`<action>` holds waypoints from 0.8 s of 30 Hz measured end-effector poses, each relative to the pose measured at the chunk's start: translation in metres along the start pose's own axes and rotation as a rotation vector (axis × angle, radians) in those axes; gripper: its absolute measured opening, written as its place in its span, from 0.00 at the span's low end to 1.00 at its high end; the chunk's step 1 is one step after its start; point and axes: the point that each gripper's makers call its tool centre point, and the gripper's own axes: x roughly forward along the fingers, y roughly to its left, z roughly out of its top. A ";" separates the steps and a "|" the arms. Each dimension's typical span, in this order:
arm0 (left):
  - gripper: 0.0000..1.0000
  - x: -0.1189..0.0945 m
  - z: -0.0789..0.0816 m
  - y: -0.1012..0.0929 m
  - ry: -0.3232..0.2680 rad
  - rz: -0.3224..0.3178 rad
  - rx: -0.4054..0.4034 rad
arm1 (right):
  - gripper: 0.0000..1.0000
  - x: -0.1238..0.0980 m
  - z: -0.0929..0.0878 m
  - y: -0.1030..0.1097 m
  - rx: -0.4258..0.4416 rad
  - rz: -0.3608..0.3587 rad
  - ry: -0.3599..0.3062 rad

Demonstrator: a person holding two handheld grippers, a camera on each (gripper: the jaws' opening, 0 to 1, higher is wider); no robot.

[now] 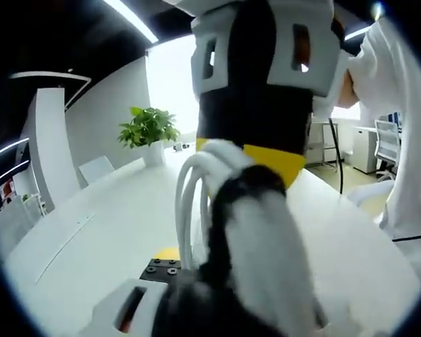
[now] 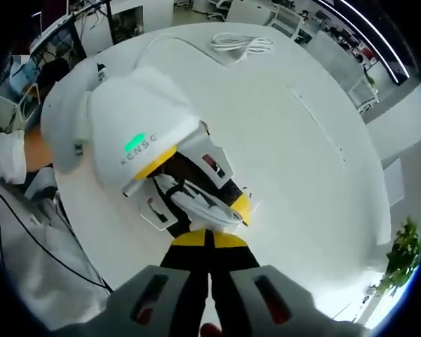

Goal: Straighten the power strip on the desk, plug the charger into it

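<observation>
Presently the large white round desk (image 2: 302,175) is mostly bare around the work, and both tools are held above it; a white coiled cord (image 2: 242,45) lies at its far edge, well apart from them; whether the power strip lies with that cord cannot be told.

Left gripper (image 2: 196,196), under its white domed housing, has its jaws clamped on a looped white cable bundle (image 1: 193,196), judged to be the charger's lead.

Right gripper (image 2: 207,242) has its jaws drawn together, yellow tips against that bundle; whether they pinch a loop cannot be told.

Judgement on the step in hand: this looks like a hand-over or a regrip of the charger in the air. One tool should hold firm until the other has a sure bite on the charger body, not on the slack loops; the loops should hang free of both jaws; the prongs should face outward before the charger travels to the strip.
</observation>
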 end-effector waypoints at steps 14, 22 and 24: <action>0.34 -0.005 -0.001 0.004 -0.003 0.017 -0.011 | 0.00 -0.001 0.002 -0.006 0.007 -0.007 -0.128; 0.33 -0.005 -0.001 0.004 -0.003 0.016 -0.018 | 0.00 0.002 0.003 -0.006 0.011 0.031 -0.059; 0.33 -0.005 -0.001 0.006 -0.002 0.025 -0.032 | 0.00 0.002 0.005 -0.009 0.018 0.042 -0.046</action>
